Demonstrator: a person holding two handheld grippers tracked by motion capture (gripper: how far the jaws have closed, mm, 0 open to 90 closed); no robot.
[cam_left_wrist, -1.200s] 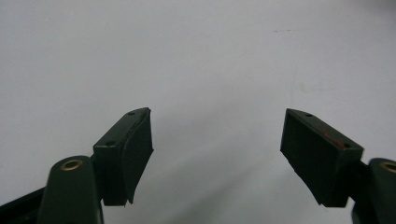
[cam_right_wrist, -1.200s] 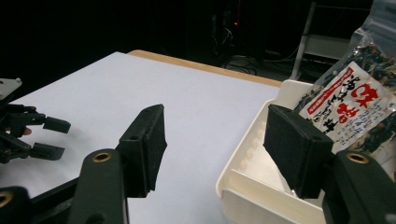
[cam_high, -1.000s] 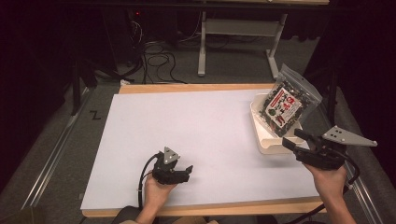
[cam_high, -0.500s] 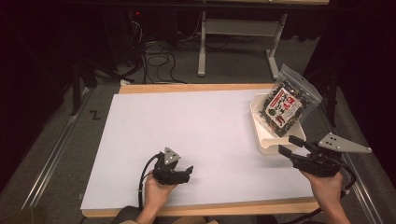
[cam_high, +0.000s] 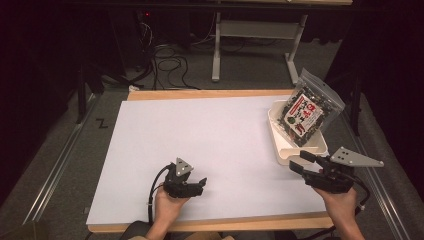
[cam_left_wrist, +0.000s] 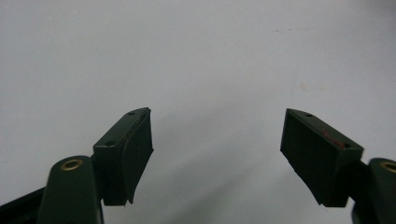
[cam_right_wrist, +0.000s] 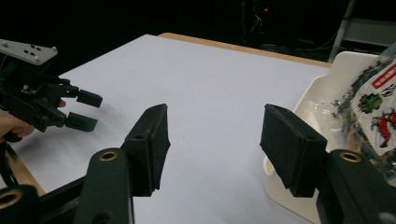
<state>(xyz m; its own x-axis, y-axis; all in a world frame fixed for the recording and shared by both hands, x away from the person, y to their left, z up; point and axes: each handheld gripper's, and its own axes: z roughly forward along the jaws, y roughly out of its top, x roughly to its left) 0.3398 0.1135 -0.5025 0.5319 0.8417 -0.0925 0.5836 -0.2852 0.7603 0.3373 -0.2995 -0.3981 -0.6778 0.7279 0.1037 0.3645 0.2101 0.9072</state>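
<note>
My right tongs (cam_high: 299, 162) hang just off the near corner of the white tray (cam_high: 280, 150) at the right side of the bench (cam_high: 210, 135), released, with nothing between the pads. They have eased a little narrower, then wider again. In the right gripper view the tray's rim sits just beside my right-hand pad (cam_right_wrist: 292, 147). A clear snack bag (cam_high: 311, 111) with a red label leans in the tray, poking above its far end. My left tongs (cam_high: 199, 185) rest low over the white sheet near the front edge, released too, well apart from the tray
</note>
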